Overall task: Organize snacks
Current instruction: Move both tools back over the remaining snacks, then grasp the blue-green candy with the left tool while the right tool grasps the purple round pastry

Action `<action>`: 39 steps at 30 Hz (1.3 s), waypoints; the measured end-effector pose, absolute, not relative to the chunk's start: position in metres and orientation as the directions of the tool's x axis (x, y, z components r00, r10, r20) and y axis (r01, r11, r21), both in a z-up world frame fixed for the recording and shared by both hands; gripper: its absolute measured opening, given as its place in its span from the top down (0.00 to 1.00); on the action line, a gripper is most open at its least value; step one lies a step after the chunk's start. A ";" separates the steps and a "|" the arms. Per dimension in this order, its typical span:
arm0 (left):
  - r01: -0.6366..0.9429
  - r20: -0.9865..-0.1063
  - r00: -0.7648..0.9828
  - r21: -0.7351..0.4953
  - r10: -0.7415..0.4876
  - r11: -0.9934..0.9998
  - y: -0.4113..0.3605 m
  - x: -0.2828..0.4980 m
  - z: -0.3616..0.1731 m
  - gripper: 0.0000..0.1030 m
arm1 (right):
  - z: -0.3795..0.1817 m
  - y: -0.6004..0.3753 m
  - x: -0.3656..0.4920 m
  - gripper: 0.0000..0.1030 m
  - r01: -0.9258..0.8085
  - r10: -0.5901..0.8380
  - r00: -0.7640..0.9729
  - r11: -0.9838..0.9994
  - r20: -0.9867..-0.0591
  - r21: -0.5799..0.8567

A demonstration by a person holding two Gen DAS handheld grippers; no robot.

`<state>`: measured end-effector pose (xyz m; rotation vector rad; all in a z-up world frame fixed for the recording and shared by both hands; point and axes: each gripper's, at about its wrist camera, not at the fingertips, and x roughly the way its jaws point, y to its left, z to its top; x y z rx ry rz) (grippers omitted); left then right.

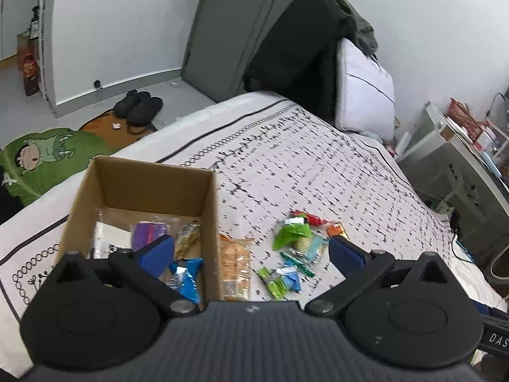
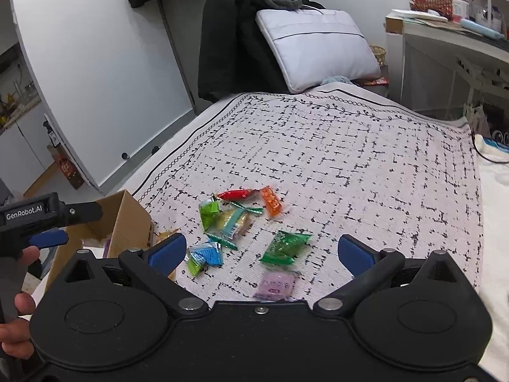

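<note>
An open cardboard box [image 1: 210, 203] sits on the bed at the left and holds several snack packets, among them a purple one [image 1: 149, 232] and a blue one [image 1: 187, 278]. An orange cracker pack [image 1: 235, 264] lies just right of the box. A loose pile of green, red and orange packets [image 1: 296, 245] lies further right. My left gripper [image 1: 251, 254] is open and empty above the box's right wall. My right gripper [image 2: 262, 254] is open and empty, above a green packet [image 2: 284, 246] and a purple packet [image 2: 276, 285]. The pile [image 2: 229, 219] and box [image 2: 127, 219] show there too.
The patterned bedspread [image 2: 350, 159] covers the bed. A white pillow [image 2: 315, 54] and dark clothes [image 2: 229, 41] stand at the headboard. A cluttered white desk [image 2: 445, 41] stands at the right. The left gripper's handle [image 2: 35, 216] shows at the left edge.
</note>
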<state>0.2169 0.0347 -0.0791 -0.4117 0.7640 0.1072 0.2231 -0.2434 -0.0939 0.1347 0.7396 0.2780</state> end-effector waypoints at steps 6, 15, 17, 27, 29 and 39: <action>-0.209 -0.713 0.695 -0.319 -0.090 0.924 0.017 0.221 -0.085 0.00 | -0.111 -0.258 0.222 0.01 -0.144 0.291 0.691 0.952 -0.661 0.269; -0.136 -0.737 0.660 -0.308 -0.146 0.942 -0.014 0.227 -0.101 0.01 | -0.138 -0.270 0.232 0.01 -0.063 0.274 0.656 0.948 -0.703 0.311; -0.120 -0.743 0.655 -0.281 -0.137 0.952 -0.025 0.229 -0.106 0.01 | -0.146 -0.271 0.238 0.01 -0.067 0.308 0.628 0.936 -0.715 0.344; -0.107 -0.739 0.668 -0.216 -0.091 0.970 -0.058 0.240 -0.122 0.17 | -0.176 -0.270 0.260 0.29 -0.074 0.426 0.527 0.885 -0.736 0.459; -0.117 -0.742 0.664 -0.225 -0.092 0.967 -0.060 0.244 -0.126 0.27 | -0.181 -0.273 0.263 0.32 -0.065 0.439 0.515 0.877 -0.736 0.477; -0.195 -0.788 0.613 -0.214 -0.051 0.957 -0.068 0.271 -0.148 0.42 | -0.201 -0.271 0.278 0.45 -0.057 0.451 0.475 0.873 -0.756 0.485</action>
